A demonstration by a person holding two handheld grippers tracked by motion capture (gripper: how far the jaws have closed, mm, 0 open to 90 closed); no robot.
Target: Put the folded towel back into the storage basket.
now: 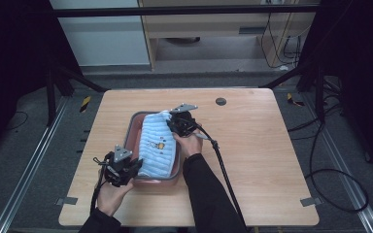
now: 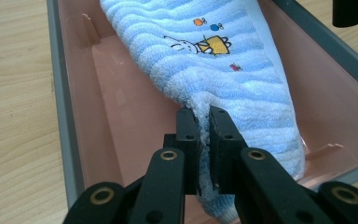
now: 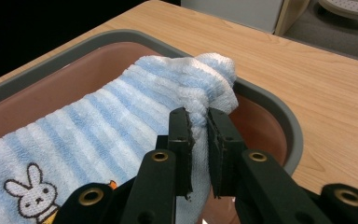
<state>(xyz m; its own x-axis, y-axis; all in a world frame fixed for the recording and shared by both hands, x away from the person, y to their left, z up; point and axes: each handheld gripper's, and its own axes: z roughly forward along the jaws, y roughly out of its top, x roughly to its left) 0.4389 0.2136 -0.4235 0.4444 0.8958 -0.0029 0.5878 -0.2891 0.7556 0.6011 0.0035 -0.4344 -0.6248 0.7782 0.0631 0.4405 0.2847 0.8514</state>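
Two tongs pinch opposite ends of a blue striped towel point(image 1: 156, 145) stretched over a pink tub point(image 1: 135, 124) mid-table point(image 1: 252, 145), with bare wood all around. Left tongs point(image 2: 204, 122) grip its near corner, right tongs point(image 3: 199, 122) its far corner by the rim. A rabbit picture marks the cloth; no writing is readable.

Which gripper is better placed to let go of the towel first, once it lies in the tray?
Probably the left gripper: its end of the towel already hangs low at the near rim of the tray. The right gripper holds its corner above the far rim.
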